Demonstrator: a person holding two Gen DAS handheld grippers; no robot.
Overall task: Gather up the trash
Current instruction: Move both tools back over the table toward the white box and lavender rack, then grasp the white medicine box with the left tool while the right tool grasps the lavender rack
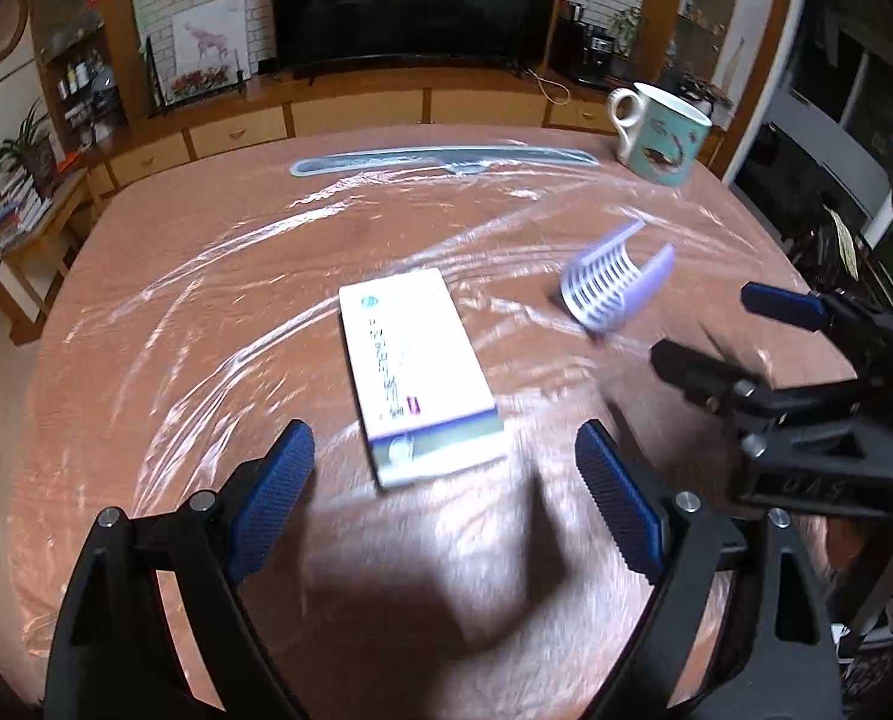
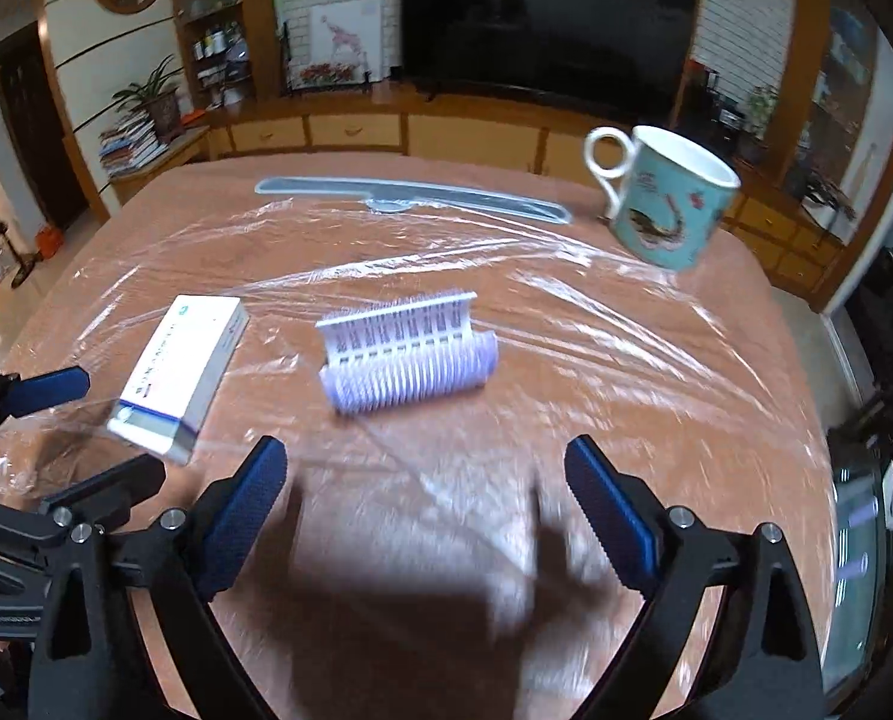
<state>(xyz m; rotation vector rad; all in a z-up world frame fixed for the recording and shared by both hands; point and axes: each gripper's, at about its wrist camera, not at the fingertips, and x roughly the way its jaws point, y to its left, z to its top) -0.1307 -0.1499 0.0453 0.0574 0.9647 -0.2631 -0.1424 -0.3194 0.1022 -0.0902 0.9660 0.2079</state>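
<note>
Box: a white carton with blue print, lying flat on the table, long side running away from me; it sits just ahead of my left gripper and is my landmark for everything below.
Plastic strip: a lilac ribbed tray, probably an empty vial holder, lying curled on its side to the right of the box, apart from it and straight ahead of my right gripper.
Left gripper: jaws wide apart, nothing between the pads, aimed down at the near end of the box.
Right gripper: jaws spread wide, empty, the strip beyond its fingertips.
Table: pinkish-brown top under a loose, wrinkled clear film that both pieces of trash rest on.
Cup: teal patterned mug with a white handle, beyond the box and far to its right, near the table's edge.
Grey blade-shaped piece: long and flat, well beyond the box at the far side.
Risk, box: closing across its width, I may skid it on the slick film.
Risk, strip: it is light and springy; a pinch could flip it.
Risk, film: pads set too low may snag it and drag everything, the cup included.
</note>
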